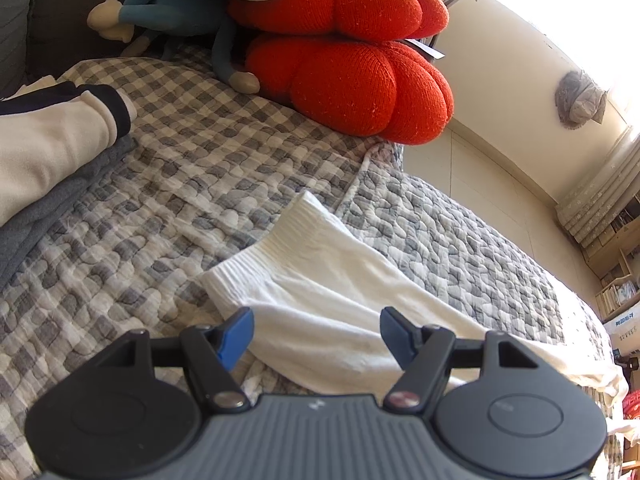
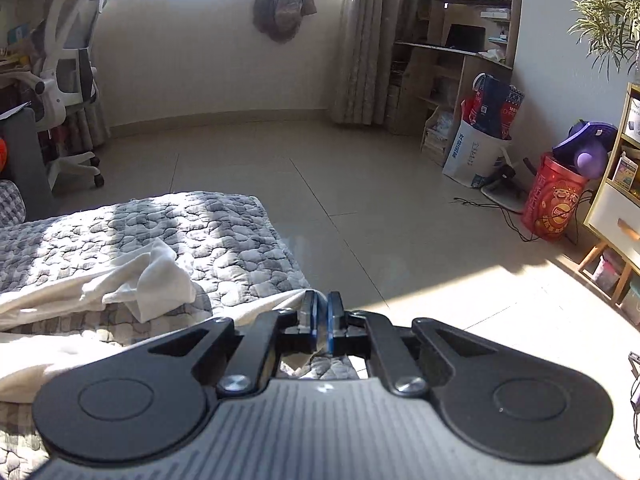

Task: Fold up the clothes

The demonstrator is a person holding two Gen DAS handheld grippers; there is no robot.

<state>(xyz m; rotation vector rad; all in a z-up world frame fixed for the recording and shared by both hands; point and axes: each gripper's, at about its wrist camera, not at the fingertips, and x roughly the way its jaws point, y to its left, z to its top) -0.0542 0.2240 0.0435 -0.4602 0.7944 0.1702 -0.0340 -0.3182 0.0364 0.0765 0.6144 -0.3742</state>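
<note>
**White garment spread on the quilted bed, one gripper released, the other clenched**

The left gripper (image 1: 317, 330) hangs over a white garment (image 1: 336, 300) that lies flat on the grey-and-white checked quilt (image 1: 192, 184) of the bed. Its blue-padded fingers (image 1: 239, 334) stand wide apart, released, with the garment's ribbed hem just ahead of them and the cloth passing beneath; they grasp nothing. To the left lie a cream sleeve with a dark cuff (image 1: 76, 124) and a grey cloth (image 1: 44, 216). Behind them, red knitted cushions (image 1: 360, 80) are stacked at the head of the bed, beside a blue stuffed toy (image 1: 168, 12).

The right gripper (image 2: 322, 328) sits at the bed's edge, pointing out over the tiled floor (image 2: 320, 184). Its fingers (image 2: 308, 320) are clenched close together; white cloth lies just under and behind them, but whether any is pinched between the pads cannot be told. More of the white garment is bunched on the quilt to the left. A white office chair (image 2: 68, 64) stands near the window.
</note>
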